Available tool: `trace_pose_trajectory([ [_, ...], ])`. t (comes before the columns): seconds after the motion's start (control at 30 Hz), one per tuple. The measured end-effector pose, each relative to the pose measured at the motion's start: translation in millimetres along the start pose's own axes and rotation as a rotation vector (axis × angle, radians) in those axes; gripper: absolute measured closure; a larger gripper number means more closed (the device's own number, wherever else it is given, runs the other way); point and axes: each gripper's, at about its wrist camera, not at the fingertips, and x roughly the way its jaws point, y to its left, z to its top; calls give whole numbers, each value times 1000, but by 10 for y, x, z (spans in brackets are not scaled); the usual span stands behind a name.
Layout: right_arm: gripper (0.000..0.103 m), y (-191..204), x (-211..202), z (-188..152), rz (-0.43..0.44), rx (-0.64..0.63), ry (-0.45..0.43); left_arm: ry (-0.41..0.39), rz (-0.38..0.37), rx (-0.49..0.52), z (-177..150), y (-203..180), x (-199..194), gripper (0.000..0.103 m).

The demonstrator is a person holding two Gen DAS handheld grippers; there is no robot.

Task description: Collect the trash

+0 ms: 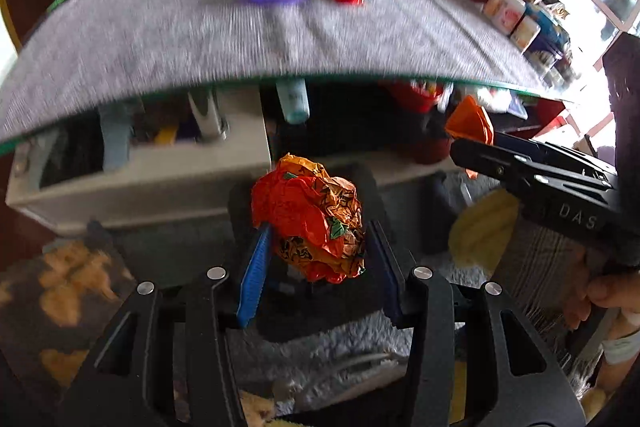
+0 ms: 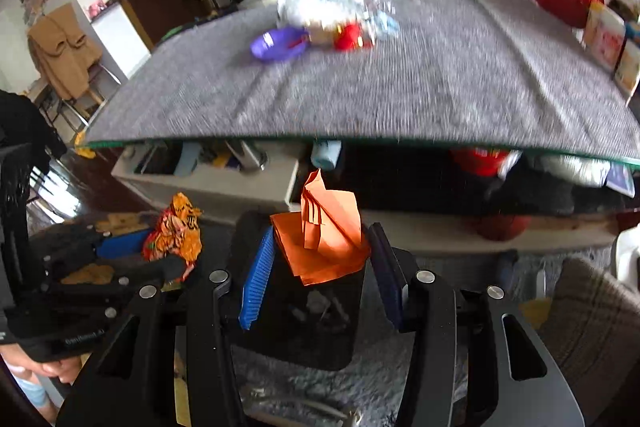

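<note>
While both pieces are pinched, we are holding them off the table (image 1: 200,39): left gripper (image 1: 318,247) clamping the crumpled wrapper (image 1: 308,223), right gripper (image 2: 320,251) gripping folded orange paper (image 2: 324,239). Presumably we are heading for the dark bin (image 2: 312,323) beneath.

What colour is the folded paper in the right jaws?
Plain orange folded paper; clearest in the right wrist view.

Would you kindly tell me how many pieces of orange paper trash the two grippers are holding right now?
2. A crumpled orange printed wrapper sits between the left gripper's pads, and a folded plain orange paper is held in the right gripper. More trash lies blurred on the grey table beyond.
</note>
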Motion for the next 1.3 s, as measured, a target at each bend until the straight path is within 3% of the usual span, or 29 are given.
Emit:
trace_pose_trajectory([
  [0.43,54,-13,563,-241,15,37,153,133,-18,-3,-324,60,550,58],
  [0.6,51,-9,622,-226,42,55,166,150,-22,-22,-326,109,600,50],
  [0.67,36,-14,617,-207,42,60,162,154,-14,-27,-321,127,609,42],
  [0.73,30,-31,599,-180,29,64,153,154,-2,-32,-306,153,598,39],
  [1.0,22,-222,436,-23,-25,103,110,117,62,-44,-176,231,449,13],
  [1.07,13,-260,380,16,-32,114,94,108,73,-40,-138,228,404,10],
  [1.3,13,-333,59,330,-43,107,2,27,82,-27,149,201,75,8],
])
